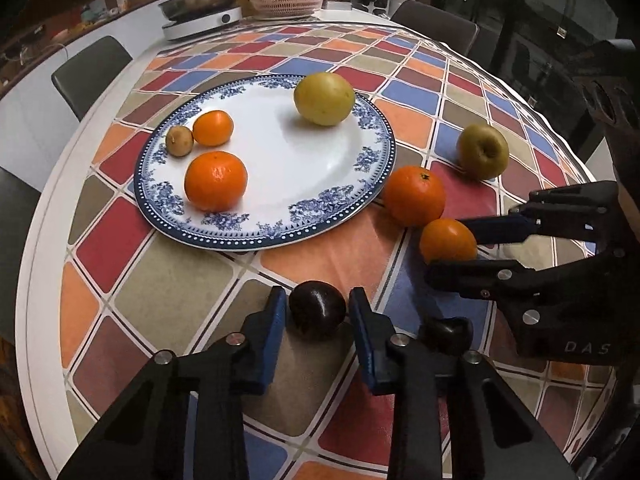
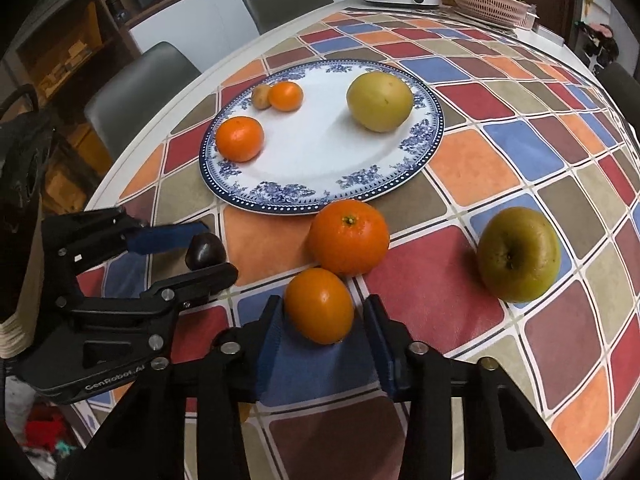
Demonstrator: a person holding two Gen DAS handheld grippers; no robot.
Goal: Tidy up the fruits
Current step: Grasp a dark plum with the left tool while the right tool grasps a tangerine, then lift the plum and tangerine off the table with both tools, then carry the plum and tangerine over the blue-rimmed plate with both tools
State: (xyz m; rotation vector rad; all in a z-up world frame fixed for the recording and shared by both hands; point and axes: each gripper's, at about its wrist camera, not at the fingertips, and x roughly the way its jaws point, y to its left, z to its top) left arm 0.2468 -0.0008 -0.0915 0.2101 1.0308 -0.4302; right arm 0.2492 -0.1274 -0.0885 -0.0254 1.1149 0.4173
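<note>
A blue-and-white plate (image 1: pixel 280 184) (image 2: pixel 312 168) holds two oranges, a small brown fruit (image 1: pixel 179 141) and a yellow-green pear (image 1: pixel 324 99) (image 2: pixel 379 102). My left gripper (image 1: pixel 318 308) (image 2: pixel 208 248) is open with its jaws either side of a dark plum (image 1: pixel 317 314) (image 2: pixel 205 251) on the cloth. My right gripper (image 2: pixel 320 316) (image 1: pixel 456 246) is open around a small orange (image 2: pixel 319 305) (image 1: pixel 448 240), with a gap on its right side. A bigger orange (image 2: pixel 349 237) (image 1: pixel 414 195) and a green apple (image 2: pixel 519 254) (image 1: pixel 483 151) lie on the cloth.
A second dark fruit (image 1: pixel 446 334) lies just right of my left gripper. The round table has a checkered cloth (image 1: pixel 340 52). An induction cooker with a pan (image 1: pixel 202 10) and a pink basket (image 1: pixel 286 0) stand at the far edge. Chairs (image 2: pixel 140 92) surround the table.
</note>
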